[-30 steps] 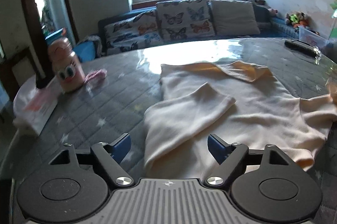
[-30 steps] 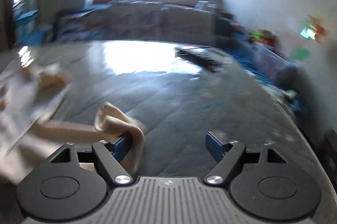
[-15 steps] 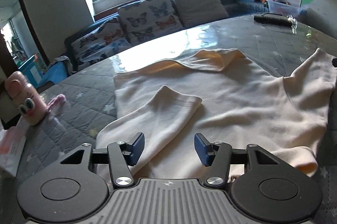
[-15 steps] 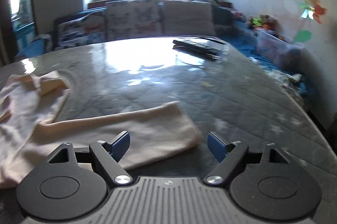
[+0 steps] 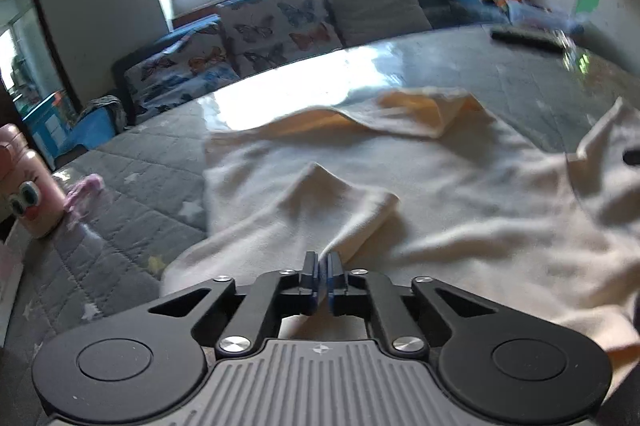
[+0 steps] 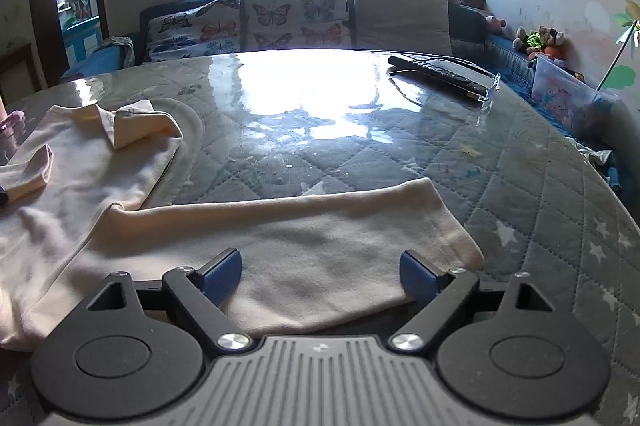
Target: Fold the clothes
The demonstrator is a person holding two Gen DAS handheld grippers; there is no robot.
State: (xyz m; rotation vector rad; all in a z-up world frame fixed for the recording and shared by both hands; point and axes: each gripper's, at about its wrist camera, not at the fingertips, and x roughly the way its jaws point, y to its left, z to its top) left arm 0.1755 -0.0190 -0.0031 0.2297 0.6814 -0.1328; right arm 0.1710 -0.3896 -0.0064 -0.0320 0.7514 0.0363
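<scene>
A: What's on the left?

B: The left hand-held gripper (image 5: 322,276) has its jaws pinched together on the folded-in sleeve (image 5: 344,209) of the cream shirt (image 5: 460,209), near the counter's (image 5: 152,161) left edge. A pink bottle (image 5: 28,193) stands at that edge.

A: And the right?

B: The right hand-held gripper (image 6: 320,276) is wide and opening above the other sleeve (image 6: 320,234), which lies flat toward the right edge, between the pads but untouched. A remote (image 6: 440,71) lies at the far right corner.
</scene>
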